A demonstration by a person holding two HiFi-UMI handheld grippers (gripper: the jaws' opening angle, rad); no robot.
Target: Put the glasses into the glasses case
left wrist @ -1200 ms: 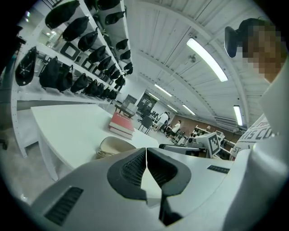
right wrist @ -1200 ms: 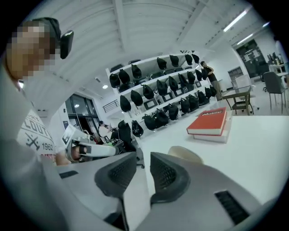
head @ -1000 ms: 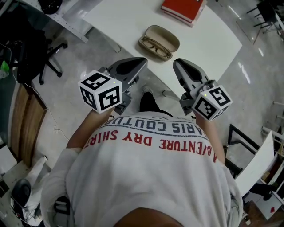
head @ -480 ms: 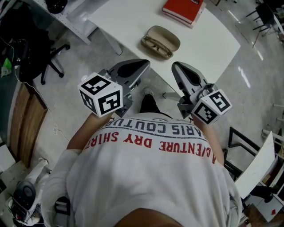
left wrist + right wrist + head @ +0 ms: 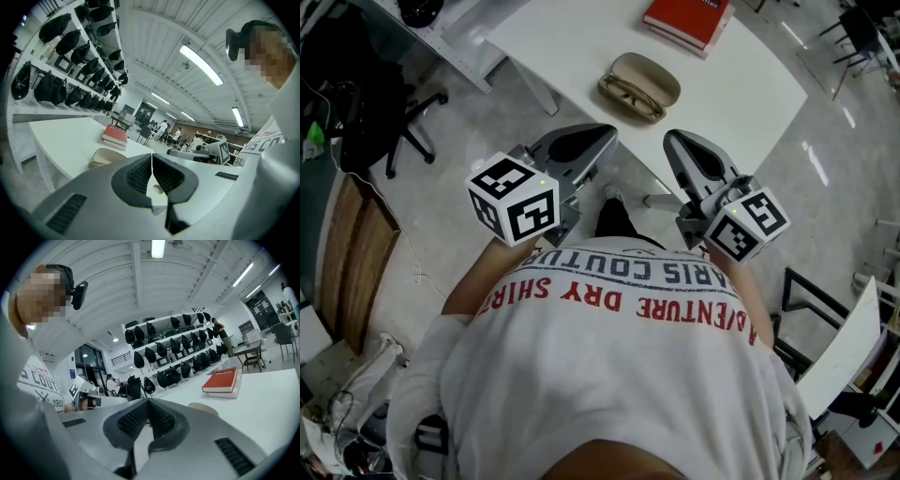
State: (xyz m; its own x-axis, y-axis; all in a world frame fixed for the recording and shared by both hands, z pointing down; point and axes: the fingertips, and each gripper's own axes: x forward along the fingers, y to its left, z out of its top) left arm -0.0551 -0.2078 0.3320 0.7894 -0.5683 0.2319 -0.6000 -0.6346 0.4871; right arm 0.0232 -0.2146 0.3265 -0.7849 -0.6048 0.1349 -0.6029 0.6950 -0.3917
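A beige glasses case (image 5: pixel 653 77) lies open on the white table (image 5: pixel 581 47), and the glasses (image 5: pixel 628 95) rest in its near half. In the left gripper view the case (image 5: pixel 106 156) shows just past the jaw; in the right gripper view only its top (image 5: pixel 204 407) peeks over the jaw. My left gripper (image 5: pixel 607 133) and right gripper (image 5: pixel 671 140) hang side by side in front of my chest, short of the table's near edge. Both are shut with nothing between the pads, as each gripper's own view shows (image 5: pixel 151 155) (image 5: pixel 148 401).
A red book (image 5: pixel 689 19) lies on the table beyond the case, also seen as a red book (image 5: pixel 115 135) (image 5: pixel 224 380) from the grippers. A black office chair (image 5: pixel 398 127) stands at the left on the floor. Shelves of dark bags (image 5: pixel 173 364) line the wall.
Both grippers have shifted slightly toward the table edge, then held still over the last half second. The case and glasses have not moved.
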